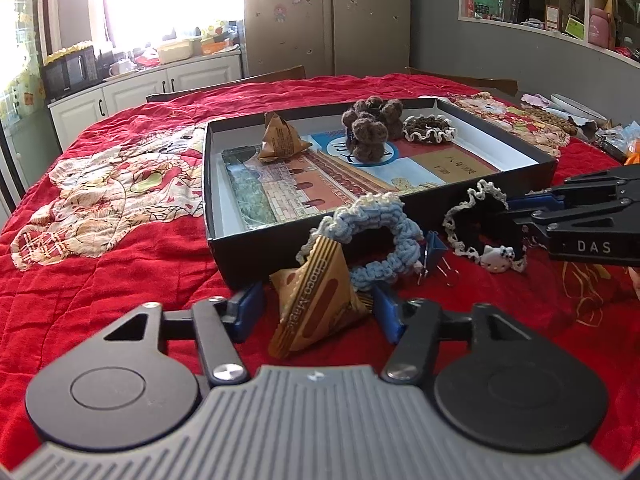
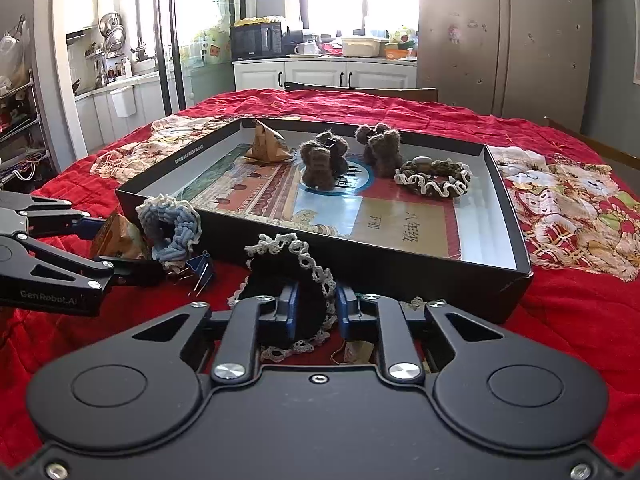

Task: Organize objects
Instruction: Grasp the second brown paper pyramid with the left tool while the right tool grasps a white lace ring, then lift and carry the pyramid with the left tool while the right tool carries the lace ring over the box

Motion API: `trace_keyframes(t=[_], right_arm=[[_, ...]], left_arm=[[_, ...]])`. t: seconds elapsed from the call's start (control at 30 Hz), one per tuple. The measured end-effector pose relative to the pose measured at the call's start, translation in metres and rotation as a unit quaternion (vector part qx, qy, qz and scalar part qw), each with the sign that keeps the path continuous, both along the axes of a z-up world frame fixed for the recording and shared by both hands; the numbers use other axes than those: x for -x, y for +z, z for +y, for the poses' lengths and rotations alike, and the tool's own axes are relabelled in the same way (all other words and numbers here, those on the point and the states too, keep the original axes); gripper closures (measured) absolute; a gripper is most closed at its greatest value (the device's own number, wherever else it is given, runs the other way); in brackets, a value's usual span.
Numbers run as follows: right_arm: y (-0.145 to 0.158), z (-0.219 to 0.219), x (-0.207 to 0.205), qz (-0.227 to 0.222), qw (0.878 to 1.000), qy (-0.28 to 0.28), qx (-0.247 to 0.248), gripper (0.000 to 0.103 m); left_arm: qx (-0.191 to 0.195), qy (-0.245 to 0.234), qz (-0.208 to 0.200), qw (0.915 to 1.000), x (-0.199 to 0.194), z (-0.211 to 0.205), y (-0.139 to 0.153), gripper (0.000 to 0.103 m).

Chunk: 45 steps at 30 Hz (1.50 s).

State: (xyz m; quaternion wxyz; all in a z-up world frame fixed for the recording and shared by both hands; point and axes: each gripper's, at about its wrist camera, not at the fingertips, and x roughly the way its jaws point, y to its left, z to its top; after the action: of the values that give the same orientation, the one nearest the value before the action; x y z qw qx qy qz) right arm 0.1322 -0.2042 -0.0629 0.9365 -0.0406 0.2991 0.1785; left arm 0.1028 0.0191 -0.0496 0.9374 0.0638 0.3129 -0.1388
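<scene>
**A:** Our left gripper (image 1: 318, 308) has its jaws apart around the snack packet (image 1: 316, 300), near side of the box (image 1: 256, 252). Squeeze low or high?

**B:** Low, we'd say, since foil slips. Our right gripper (image 2: 318, 306) looks clamped on the black scrunchie (image 2: 288, 280); lift it clear of the rim.

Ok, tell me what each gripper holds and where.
Left gripper: open around the snack packet, holding nothing. Right gripper: pinching the black scrunchie by its near edge.
</scene>
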Motion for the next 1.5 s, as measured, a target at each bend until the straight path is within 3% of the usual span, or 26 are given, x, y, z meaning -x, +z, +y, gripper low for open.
trace_keyframes(t=[0.43, 1.5], right_arm=[[0.002, 0.000, 0.004, -0.007, 1.000, 0.008, -0.003, 0.090], [0.039, 0.003, 0.042, -0.054, 0.997, 0.050, -0.010, 0.091]], left_arm=[[0.004, -0.002, 0.009, 1.0000, 0.007, 0.004, 0.007, 0.053], [0.014, -0.030, -0.025, 0.9991, 0.029, -0.009, 0.044, 0.053]])
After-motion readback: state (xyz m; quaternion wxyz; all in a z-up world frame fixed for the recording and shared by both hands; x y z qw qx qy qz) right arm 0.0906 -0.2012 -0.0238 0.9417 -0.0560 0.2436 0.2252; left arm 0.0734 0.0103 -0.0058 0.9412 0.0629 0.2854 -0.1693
